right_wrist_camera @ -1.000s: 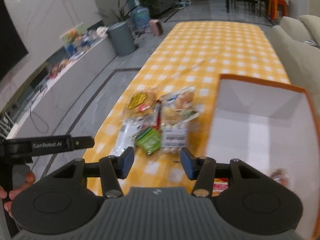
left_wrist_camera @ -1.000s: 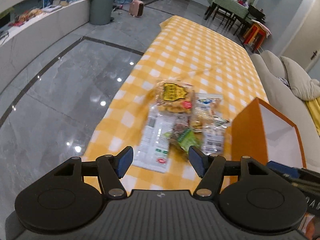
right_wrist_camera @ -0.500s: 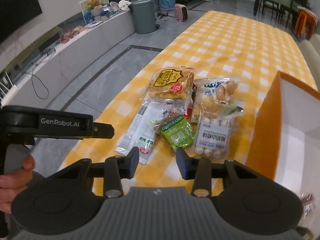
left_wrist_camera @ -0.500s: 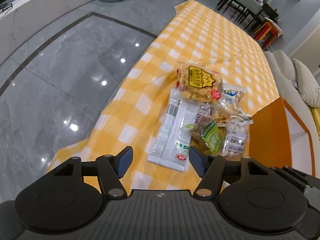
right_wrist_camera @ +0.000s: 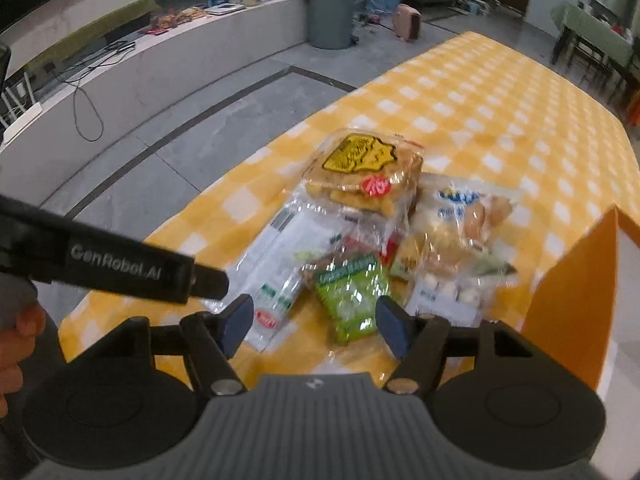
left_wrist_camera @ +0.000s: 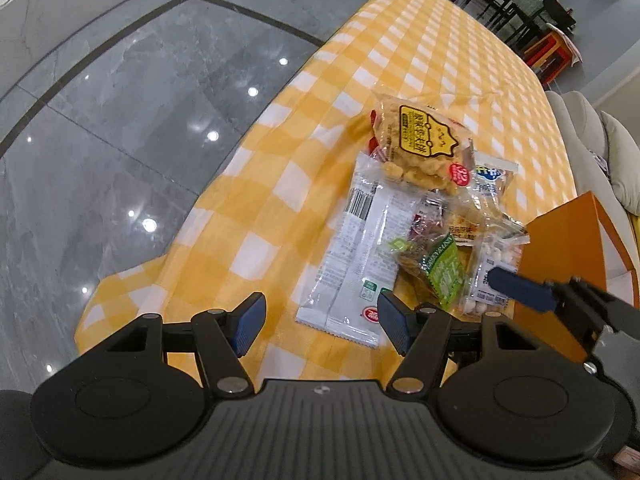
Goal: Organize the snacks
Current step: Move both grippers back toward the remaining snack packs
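Observation:
A pile of snack packets lies on the yellow checked tablecloth (left_wrist_camera: 280, 184): a yellow-labelled biscuit pack (left_wrist_camera: 420, 140) (right_wrist_camera: 360, 168), a long white packet (left_wrist_camera: 356, 256) (right_wrist_camera: 276, 268), a green packet (left_wrist_camera: 440, 272) (right_wrist_camera: 352, 296), a clear bag of white balls (left_wrist_camera: 492, 268) (right_wrist_camera: 448, 292) and a blue-printed bag (right_wrist_camera: 464, 216). An orange box with a white inside (left_wrist_camera: 568, 256) (right_wrist_camera: 572, 300) stands to the right of the pile. My left gripper (left_wrist_camera: 320, 320) is open and empty, just before the white packet. My right gripper (right_wrist_camera: 314, 320) is open and empty, with the green packet between its fingers' line.
The table's left edge drops to a grey tiled floor (left_wrist_camera: 100, 120). A white counter (right_wrist_camera: 140, 68) and a grey bin (right_wrist_camera: 330, 12) stand far left. A sofa (left_wrist_camera: 600, 152) runs along the table's right side. My left gripper's body (right_wrist_camera: 100, 264) crosses the right wrist view.
Both grippers have moved closer to the snack pile and lower. The right gripper's fingers have spread wider and now stand over the green packet. The packets have not moved.

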### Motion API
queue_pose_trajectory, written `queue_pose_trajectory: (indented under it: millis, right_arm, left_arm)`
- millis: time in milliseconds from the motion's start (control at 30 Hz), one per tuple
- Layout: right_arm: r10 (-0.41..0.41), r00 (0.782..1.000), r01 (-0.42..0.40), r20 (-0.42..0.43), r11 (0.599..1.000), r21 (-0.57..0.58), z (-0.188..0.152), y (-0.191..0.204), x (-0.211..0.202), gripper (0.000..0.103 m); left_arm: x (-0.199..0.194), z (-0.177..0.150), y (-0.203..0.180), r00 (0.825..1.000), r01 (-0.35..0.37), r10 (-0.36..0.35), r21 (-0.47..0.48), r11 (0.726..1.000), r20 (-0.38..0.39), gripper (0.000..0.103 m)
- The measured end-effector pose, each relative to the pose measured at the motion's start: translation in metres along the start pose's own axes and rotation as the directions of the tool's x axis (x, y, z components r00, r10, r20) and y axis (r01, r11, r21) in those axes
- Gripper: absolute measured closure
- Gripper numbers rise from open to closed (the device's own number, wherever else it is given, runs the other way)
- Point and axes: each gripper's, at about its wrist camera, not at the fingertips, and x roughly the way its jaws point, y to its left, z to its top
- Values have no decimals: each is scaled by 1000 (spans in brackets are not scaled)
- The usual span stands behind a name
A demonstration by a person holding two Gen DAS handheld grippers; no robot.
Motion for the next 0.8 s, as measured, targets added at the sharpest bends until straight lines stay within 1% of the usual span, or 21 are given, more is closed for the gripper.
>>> queue_pose_trajectory:
  millis: [33, 67, 100, 133, 167, 200, 300, 367, 433, 500, 567, 600, 667, 700, 800]
  right_arm:
    - [-4, 1000, 4, 0, 1000, -22, 1, -2, 4, 31]
    - [-10, 1000, 9, -21, 999, -37, 2, -4, 11, 28]
    - [-1, 998, 0, -58, 1000, -17, 3, -7, 18, 28]
    - [31, 995, -30, -91, 999, 13, 4, -12, 26, 28]
    - [51, 993, -48, -109, 998, 30, 5, -15, 32, 28]
    - [53, 992, -51, -114, 998, 28, 6, -16, 35, 28]
    - [1, 992, -8, -125, 999, -54, 11, -8, 40, 28]
    - [-36, 990, 19, -133, 992, -126, 15, -1, 44, 28]
    - [-58, 987, 30, -149, 982, -188, 21, 3, 52, 28]
    - [-50, 986, 12, -162, 973, -229, 25, 2, 58, 28]
    - [-29, 984, -12, -173, 973, -231, 30, -2, 65, 28]
    - [-9, 983, -32, -181, 974, -222, 32, -5, 68, 30]
    - [32, 983, -68, -180, 978, -199, 37, -10, 66, 38]
    - [43, 983, -78, -179, 979, -190, 37, -11, 66, 39]
    - [38, 984, -75, -173, 975, -210, 33, -8, 63, 43]
  left_arm:
    - [3, 1, 1, 1000, 3, -3, -1, 1000, -8, 28]
    - [6, 2, 1, 1000, 2, -2, -3, 1000, -18, 28]
    - [10, 2, 2, 1000, -2, 2, -7, 1000, -27, 28]
    - [12, 2, 3, 999, -4, 4, -10, 1000, -34, 28]
    - [15, 1, 4, 999, -4, 4, -13, 1000, -44, 28]
    - [17, 1, 6, 999, -6, 5, -19, 1000, -52, 28]
    - [17, 2, 9, 998, 3, -5, -39, 999, -57, 27]
    - [16, 3, 10, 998, 10, -13, -44, 999, -55, 27]
    - [17, 3, 10, 998, 2, -5, -47, 999, -61, 27]
    - [14, 3, 10, 998, -20, 17, -41, 999, -57, 27]
    - [10, 4, 10, 999, -19, 18, -42, 999, -38, 27]
    - [9, 4, 12, 999, -15, 14, -49, 999, -34, 27]
    - [8, 5, 13, 999, -15, 13, -46, 999, -33, 27]
    - [9, 5, 14, 999, -23, 22, -41, 999, -33, 27]
    - [10, 6, 15, 998, -45, 43, -43, 998, -38, 27]
